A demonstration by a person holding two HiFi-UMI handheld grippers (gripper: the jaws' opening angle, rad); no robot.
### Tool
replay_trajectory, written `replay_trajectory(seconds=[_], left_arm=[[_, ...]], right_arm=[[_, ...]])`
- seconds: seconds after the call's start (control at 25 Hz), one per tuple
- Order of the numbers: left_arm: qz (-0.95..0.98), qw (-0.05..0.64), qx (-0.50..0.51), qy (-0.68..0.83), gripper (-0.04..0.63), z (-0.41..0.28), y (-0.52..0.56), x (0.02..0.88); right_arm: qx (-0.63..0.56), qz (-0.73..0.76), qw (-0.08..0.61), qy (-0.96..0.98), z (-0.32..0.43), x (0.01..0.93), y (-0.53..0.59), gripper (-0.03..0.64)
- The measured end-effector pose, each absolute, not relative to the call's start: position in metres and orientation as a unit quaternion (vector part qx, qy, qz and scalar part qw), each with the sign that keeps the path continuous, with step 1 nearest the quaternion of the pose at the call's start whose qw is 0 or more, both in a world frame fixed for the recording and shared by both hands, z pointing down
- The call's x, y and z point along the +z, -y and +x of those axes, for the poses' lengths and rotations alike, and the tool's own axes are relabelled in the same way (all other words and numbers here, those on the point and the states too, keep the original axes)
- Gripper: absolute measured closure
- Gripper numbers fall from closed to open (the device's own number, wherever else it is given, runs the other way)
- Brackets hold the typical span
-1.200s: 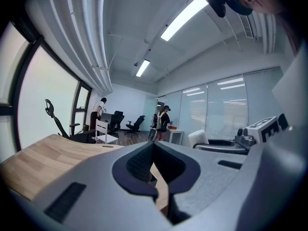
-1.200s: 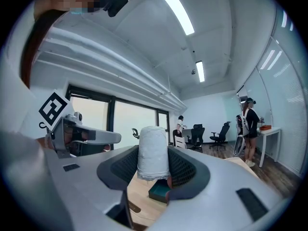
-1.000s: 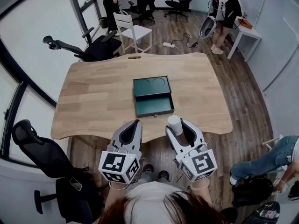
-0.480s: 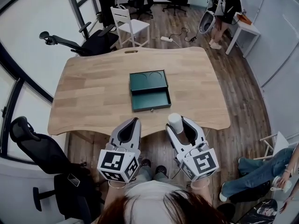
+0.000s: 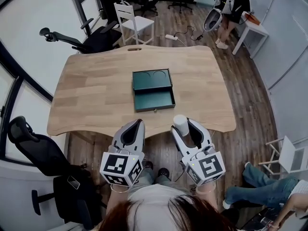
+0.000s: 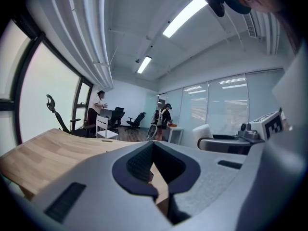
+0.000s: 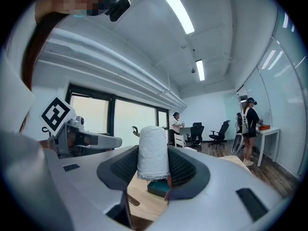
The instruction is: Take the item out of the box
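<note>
A dark green box (image 5: 153, 91) lies open in the middle of the wooden table (image 5: 91, 95); its far half shows two round recesses and its near half looks empty. My right gripper (image 5: 185, 126) hovers past the table's near edge, shut on an upright white cylinder (image 5: 180, 125). In the right gripper view the cylinder (image 7: 153, 150) stands between the dark pads (image 7: 185, 170), with the green box (image 7: 159, 187) small behind it. My left gripper (image 5: 133, 131) hangs beside it, shut and holding nothing; in the left gripper view its jaws (image 6: 156, 179) meet at the tips.
Black office chairs (image 5: 82, 42) and a white chair (image 5: 134, 25) stand beyond the table's far edge. Another black chair (image 5: 33, 148) is at the near left. A person (image 5: 233, 8) stands by a white desk (image 5: 257, 30) at the back right; someone's legs (image 5: 260, 189) show at lower right.
The table and box have slid slightly up and left in the head view. Both grippers keep the same pose, the right still on the white cylinder. The legs at lower right have shifted.
</note>
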State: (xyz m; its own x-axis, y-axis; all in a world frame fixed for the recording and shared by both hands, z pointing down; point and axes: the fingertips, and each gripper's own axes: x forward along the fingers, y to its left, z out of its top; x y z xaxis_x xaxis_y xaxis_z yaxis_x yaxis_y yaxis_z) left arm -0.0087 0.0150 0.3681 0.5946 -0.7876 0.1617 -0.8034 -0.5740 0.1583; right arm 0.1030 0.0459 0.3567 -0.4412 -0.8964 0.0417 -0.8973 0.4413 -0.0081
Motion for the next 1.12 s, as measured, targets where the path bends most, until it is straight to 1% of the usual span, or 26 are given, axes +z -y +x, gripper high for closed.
replay_trajectory(seconds=[0.32,1.12], left_arm=[[0.889,0.108,0.037,0.444,0.589,-0.01,-0.008,0.367],[0.895,0.104,0.034,0.432,0.589,-0.017,0.024,0.363]], right_arm=[[0.023,0.527,0.027,0.849,0.098,0.36,-0.041,0.419],[0.003,0.534,0.02,0.845,0.085,0.353,-0.011,0.419]])
